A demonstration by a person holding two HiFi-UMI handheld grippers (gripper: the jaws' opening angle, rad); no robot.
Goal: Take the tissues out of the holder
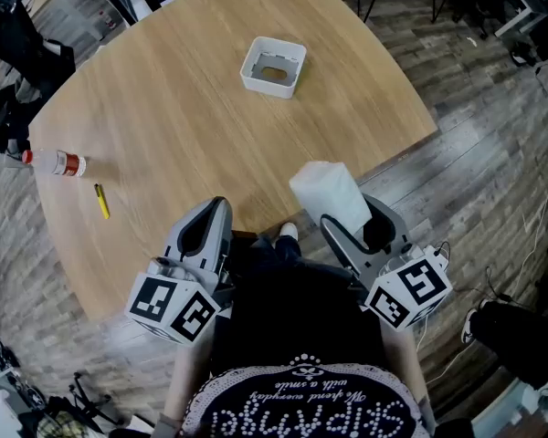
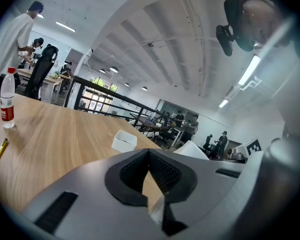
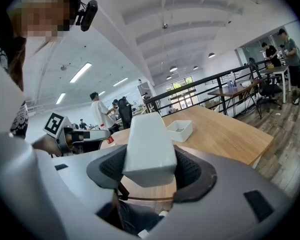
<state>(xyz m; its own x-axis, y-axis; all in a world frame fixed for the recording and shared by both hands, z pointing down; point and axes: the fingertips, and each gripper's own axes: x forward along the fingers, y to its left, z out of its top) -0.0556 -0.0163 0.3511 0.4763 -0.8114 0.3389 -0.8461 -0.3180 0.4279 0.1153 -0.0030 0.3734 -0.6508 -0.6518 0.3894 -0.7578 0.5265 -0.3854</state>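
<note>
You have open table [image 1: 164,108] up to the white holder [image 1: 274,66]; only a water bottle [image 1: 55,162] and a yellow pen [image 1: 101,201] stand at the far left.

Grey left tool [image 1: 215,213] and right tool [image 1: 347,213], black pads [image 3: 192,171], marker cubes [image 1: 175,307], black top [image 1: 301,336].

white tissues [image 1: 329,194], white holder [image 1: 274,66]. table [image 1: 164,99] pale wood grain. bottle [image 1: 57,162] clear, red label and cap. pen [image 1: 101,201] yellow. left gripper [image 1: 215,210] and right gripper [image 1: 352,213] grey, black pads [image 3: 194,170], black-and-white marker squares [image 1: 406,290]. floor [image 1: 475,153] grey-brown planks.
</note>
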